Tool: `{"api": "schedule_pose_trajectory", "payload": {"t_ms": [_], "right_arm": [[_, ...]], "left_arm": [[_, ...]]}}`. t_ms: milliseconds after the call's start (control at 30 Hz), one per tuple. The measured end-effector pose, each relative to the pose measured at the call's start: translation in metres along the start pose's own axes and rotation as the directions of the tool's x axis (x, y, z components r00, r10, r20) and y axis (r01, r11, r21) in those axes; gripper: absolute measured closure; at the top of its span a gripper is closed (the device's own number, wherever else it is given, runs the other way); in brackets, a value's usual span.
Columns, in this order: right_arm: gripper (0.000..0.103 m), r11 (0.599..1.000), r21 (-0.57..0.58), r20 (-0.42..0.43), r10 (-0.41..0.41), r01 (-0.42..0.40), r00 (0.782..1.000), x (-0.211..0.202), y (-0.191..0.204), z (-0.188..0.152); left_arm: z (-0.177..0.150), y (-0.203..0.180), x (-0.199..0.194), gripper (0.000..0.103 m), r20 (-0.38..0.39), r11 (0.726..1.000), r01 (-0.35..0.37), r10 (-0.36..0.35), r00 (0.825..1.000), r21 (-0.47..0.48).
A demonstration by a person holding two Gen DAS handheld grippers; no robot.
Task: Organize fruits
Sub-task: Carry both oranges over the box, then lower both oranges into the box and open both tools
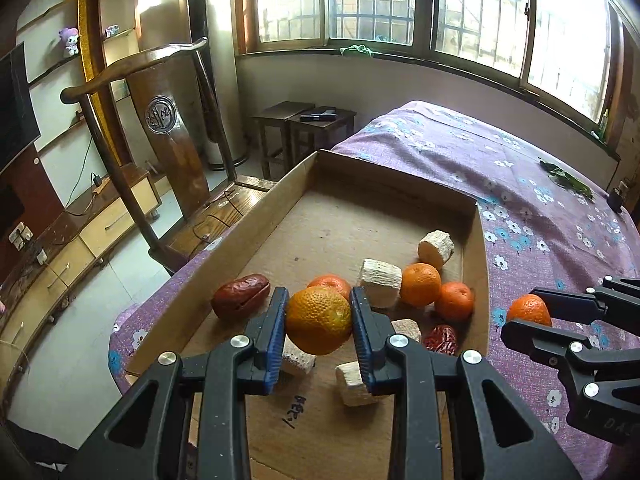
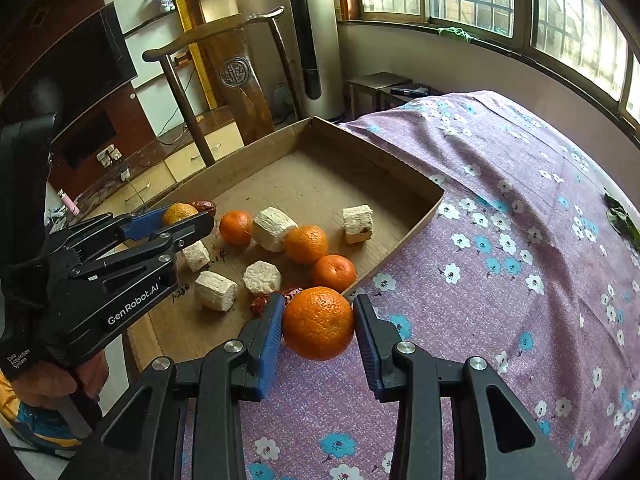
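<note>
Nearby, tangerines [image 1: 420,284], pale chunks [image 1: 380,286], dates [image 1: 240,295], cardboard tray [image 1: 280,196]

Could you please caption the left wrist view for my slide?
Left gripper clamps a mandarin above the cardboard tray of fruit.

Home, living room. Landmark: bench [image 1: 540,184] under purple flowered cloth. Behind bench, wide barred windows [image 1: 372,4] along wall. Left of bench, carved wooden chair [image 1: 160,120]; beyond chair, low TV cabinet [image 1: 100,224] with drawers, dark TV [image 2: 92,64] above it, wall shelves with plush toy [image 1: 69,42]. Tall standing air conditioner [image 2: 316,32] in corner past chair. Small dark stools [image 1: 304,128] between bench and window wall. Tiled floor [image 1: 72,340] left of bench.
</note>
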State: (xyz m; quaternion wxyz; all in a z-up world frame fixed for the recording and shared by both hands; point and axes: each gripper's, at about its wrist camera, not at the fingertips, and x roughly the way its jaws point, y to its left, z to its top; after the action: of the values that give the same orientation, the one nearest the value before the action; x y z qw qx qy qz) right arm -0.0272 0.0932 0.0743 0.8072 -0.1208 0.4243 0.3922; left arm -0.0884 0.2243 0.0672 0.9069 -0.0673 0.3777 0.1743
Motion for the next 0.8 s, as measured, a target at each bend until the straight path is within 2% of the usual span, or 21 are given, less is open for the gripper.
{"api": "schedule_pose_trajectory", "payload": {"t_ms": [300,800], "right_arm": [[0.064,0.999,-0.036,-0.029,0.015,-0.016,0.999,0.023,0.012,0.014],[0.064,0.999,-0.033,-0.069,0.023,-0.026,0.997,0.057,0.009,0.029]], "left_arm": [[0.000,0.009,0.009,0.073,-0.016,1.000,-0.013,0.012,1.000,-0.017],[0.004,0.013,0.023,0.073,-0.037,1.000,-0.025,0.025,0.999,-0.018]]}}
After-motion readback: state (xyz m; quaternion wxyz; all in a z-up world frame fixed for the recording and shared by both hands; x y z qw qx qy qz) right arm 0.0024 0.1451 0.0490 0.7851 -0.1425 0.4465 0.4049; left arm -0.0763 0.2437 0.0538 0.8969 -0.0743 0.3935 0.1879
